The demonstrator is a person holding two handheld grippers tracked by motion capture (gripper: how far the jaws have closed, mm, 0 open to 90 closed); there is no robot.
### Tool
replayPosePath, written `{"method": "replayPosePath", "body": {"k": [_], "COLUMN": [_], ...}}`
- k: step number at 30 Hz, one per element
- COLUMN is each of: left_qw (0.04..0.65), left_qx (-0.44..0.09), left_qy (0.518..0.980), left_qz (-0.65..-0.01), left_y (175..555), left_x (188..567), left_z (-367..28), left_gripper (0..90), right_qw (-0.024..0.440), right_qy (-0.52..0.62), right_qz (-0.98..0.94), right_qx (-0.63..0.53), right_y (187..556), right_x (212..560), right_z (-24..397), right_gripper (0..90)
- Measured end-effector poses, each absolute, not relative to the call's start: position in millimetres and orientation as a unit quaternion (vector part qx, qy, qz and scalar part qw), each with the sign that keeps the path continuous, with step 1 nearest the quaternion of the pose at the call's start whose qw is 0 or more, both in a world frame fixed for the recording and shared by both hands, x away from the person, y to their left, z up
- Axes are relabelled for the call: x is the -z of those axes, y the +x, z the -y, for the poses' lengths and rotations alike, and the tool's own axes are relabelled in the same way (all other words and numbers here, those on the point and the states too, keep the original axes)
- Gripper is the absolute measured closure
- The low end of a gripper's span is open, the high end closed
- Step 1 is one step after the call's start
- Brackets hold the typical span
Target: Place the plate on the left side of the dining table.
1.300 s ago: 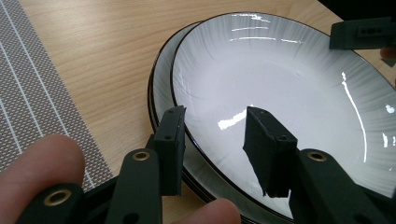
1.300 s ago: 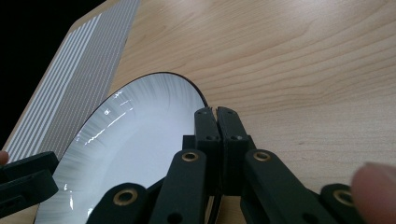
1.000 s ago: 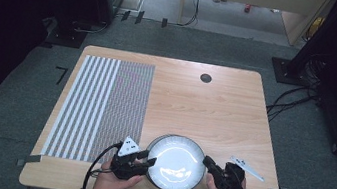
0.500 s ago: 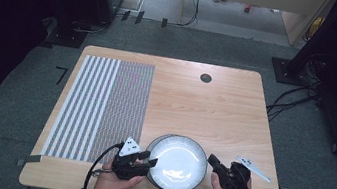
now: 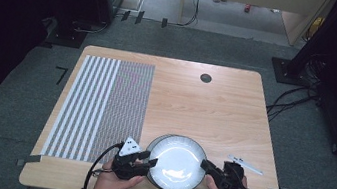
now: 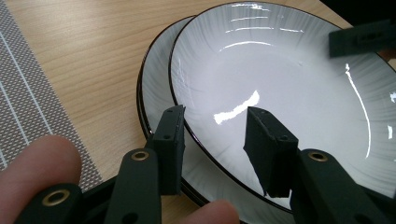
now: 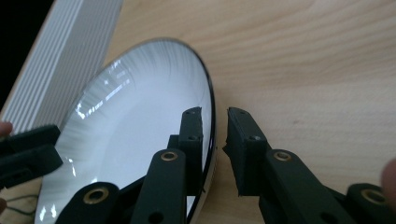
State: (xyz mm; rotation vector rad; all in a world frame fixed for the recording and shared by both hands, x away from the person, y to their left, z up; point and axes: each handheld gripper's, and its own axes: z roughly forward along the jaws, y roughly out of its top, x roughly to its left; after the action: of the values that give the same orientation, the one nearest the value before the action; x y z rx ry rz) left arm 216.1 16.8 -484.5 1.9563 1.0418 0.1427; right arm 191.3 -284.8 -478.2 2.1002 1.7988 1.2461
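A: Quick status, where's the stack?

B: Near edge of the wooden table (image 5: 215, 106), between both hands. Two white plates w/ dark rims, nested. Top plate (image 6: 280, 88) sits shifted and tilted on the bottom plate (image 6: 156, 84), so it's lifted off it at the left side.

A: Left gripper?

B: Left gripper (image 5: 145, 163) straddles the top plate's rim, one jaw under it, one over the inside face. Gap is moderate; pads (image 6: 170, 140) look close to the rim, but I can't tell if they actually pinch it. Hand hasn't moved vs a sec ago.

A: And right?

B: That's the change. Right gripper (image 7: 215, 140) was clamped tight on the far rim a sec ago; its jaws have just been opening. Now a narrow gap, the rim beside the inner jaw rather than squeezed between the two. In the high view the right gripper sits a bit off the plate's edge.

A: Meaning?

B: Prob right side let go, so the top plate's weight rests on the stack + the left gripper. Striped mat (image 5: 104, 105) to the left looks like the likely drop spot, but that's a guess.
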Motion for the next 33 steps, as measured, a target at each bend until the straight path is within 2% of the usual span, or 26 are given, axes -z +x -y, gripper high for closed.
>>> {"method": "replayPosePath", "body": {"k": [3,9,26,33], "left_qw": [0.445,0.445,0.434,0.434], "left_qx": [-0.057,-0.058,-0.053,-0.061], "left_qy": [0.789,0.789,0.801,0.799], "left_qz": [-0.42,-0.42,-0.408,-0.412], "left_y": [216.2,216.4,213.2,213.6], "left_x": [484.6,485.1,491.1,491.8], "left_z": [-17.0,-16.7,-6.8,-7.8], "left_gripper": [58.5,58.4,55.9,61.2], "right_qw": [0.035,0.026,0.056,0.046], "right_qy": [0.698,0.714,0.734,0.724], "right_qz": [-0.588,-0.562,-0.516,-0.537], "right_qx": [-0.407,-0.416,-0.438,-0.431], "right_y": [192.0,191.0,186.6,189.0], "right_x": [481.7,482.9,477.9,476.0], "right_z": [281.5,281.9,287.2,289.1], "right_gripper": [79.6,81.8,84.0,82.6]}}
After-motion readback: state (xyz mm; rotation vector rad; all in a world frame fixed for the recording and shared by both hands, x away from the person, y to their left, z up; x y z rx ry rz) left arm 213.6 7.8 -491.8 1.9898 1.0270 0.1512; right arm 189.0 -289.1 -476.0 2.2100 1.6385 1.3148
